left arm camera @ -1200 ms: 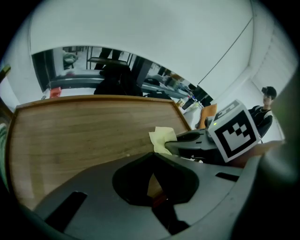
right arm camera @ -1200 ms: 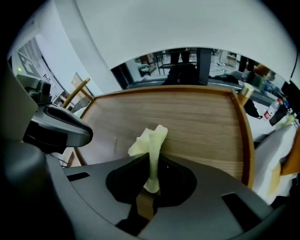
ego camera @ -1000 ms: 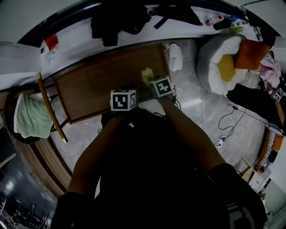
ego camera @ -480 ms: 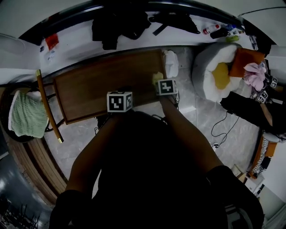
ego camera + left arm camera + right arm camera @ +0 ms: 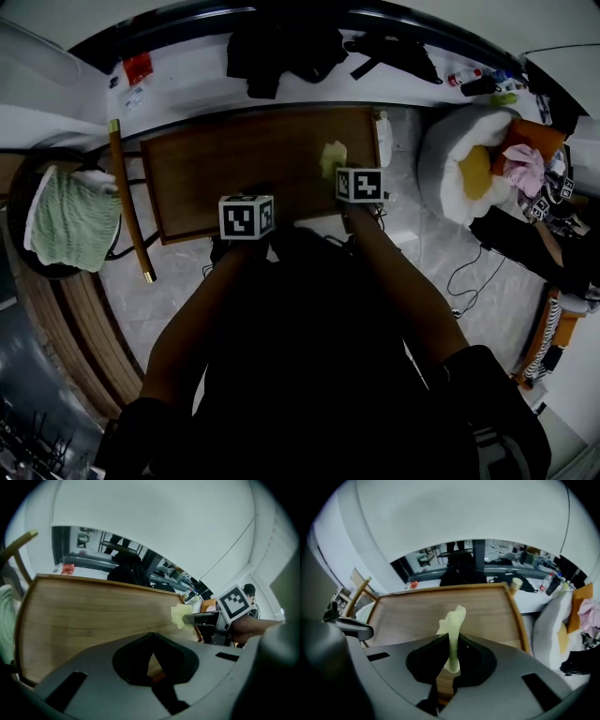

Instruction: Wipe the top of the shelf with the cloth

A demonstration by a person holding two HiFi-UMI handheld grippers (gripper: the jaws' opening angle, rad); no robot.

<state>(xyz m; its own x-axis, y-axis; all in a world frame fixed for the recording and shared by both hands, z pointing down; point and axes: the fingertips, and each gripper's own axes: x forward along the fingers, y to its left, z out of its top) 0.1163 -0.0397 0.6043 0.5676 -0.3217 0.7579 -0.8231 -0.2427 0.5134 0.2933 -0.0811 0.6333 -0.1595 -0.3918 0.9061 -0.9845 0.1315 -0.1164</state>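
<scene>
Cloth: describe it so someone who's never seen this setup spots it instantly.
Find the brown wooden shelf top in the middle of the head view and go to its right part, near the front edge. There the cloth is a small pale yellow piece pinched in the right gripper. Unlike the bigger green towel off to the left, it sits over the shelf and is held.

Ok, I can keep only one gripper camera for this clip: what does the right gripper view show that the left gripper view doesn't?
Only the right gripper view: the cloth pinched upright between its own jaws, and a white cushion beside the shelf. Only the left gripper view: the right gripper seen from the side, holding that cloth. Both: the wooden shelf top and the yellow cloth.
</scene>
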